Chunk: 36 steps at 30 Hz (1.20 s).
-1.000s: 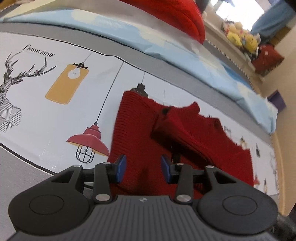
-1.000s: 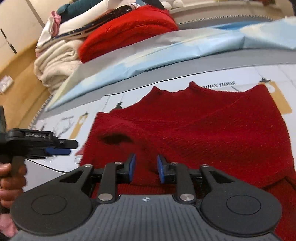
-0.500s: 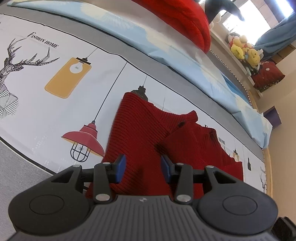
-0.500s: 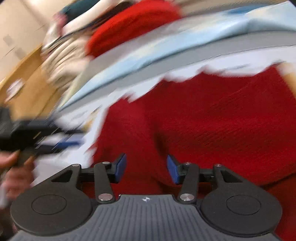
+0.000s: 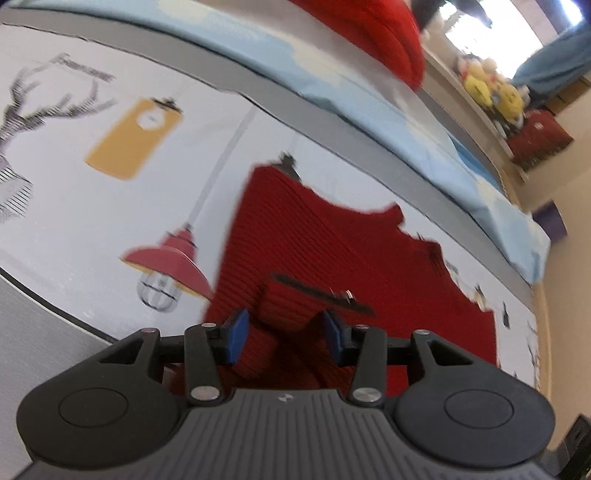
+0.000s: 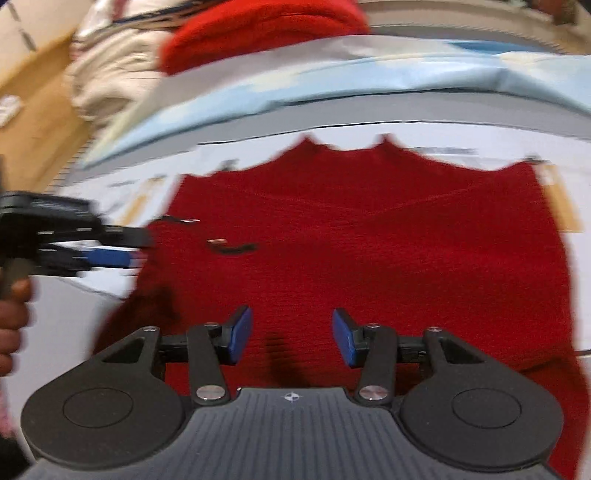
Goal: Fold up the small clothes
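A red knit sweater (image 5: 332, 243) lies flat on a printed white cloth (image 5: 110, 206), its sleeves folded in over the body. My left gripper (image 5: 284, 338) is open just above the sweater's near edge, with a folded cuff (image 5: 291, 306) between and beyond its blue pads. In the right wrist view the sweater (image 6: 369, 251) fills the middle, collar at the far side. My right gripper (image 6: 291, 339) is open and empty above the sweater's hem. The left gripper (image 6: 92, 251) shows at that view's left, at the sweater's side edge.
A light blue sheet (image 5: 332, 85) runs along the far side of the cloth. A red folded garment (image 6: 258, 33) and cream ones (image 6: 110, 85) are stacked behind it. Plush toys (image 5: 491, 88) sit on a shelf at the far right.
My right gripper opened wider and let go of the sleeve, which now lies flat on the sweater. My left gripper moved in closer over the sweater's edge.
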Tool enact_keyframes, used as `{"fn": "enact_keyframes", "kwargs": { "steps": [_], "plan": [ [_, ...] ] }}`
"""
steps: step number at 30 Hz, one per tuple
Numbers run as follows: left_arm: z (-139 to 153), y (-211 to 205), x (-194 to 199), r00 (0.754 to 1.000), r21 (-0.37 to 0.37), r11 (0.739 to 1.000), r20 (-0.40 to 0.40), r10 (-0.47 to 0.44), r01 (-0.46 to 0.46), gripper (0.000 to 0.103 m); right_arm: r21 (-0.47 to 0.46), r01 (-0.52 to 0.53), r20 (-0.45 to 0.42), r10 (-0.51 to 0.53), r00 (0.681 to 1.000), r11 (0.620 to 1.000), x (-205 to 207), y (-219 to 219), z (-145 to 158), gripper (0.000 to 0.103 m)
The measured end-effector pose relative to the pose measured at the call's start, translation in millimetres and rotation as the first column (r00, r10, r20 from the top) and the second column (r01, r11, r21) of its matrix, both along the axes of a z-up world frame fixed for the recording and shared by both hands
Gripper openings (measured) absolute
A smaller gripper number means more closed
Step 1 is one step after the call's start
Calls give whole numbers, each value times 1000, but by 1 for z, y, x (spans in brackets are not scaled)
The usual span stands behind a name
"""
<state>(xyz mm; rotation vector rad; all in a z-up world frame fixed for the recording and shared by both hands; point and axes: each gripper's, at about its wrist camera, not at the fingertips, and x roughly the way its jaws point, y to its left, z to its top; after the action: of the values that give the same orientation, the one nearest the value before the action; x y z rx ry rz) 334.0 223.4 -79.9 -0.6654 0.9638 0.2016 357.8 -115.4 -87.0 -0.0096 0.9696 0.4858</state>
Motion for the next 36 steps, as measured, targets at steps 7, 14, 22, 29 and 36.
{"fn": "enact_keyframes", "kwargs": {
  "steps": [7,14,22,29,36],
  "plan": [
    [1,-1,6,999,31,999,45,-30,29,57,-43,326,-25,-327,945,944,19,-57,-7,51],
    [-8,-15,9,994,131,988,53,-95,87,36,-28,391,-32,-391,920,920,22,-71,-9,50],
    [15,-14,3,982,216,971,133,-134,103,0,-30,403,-42,-404,914,915,26,-67,-7,51],
    [47,0,-1,971,195,979,213,-106,65,0,-10,457,2,-457,890,889,23,-78,3,51],
    [-6,1,15,978,111,974,30,-204,200,61,-14,459,-9,-459,888,888,23,-79,1,51]
  ]
}}
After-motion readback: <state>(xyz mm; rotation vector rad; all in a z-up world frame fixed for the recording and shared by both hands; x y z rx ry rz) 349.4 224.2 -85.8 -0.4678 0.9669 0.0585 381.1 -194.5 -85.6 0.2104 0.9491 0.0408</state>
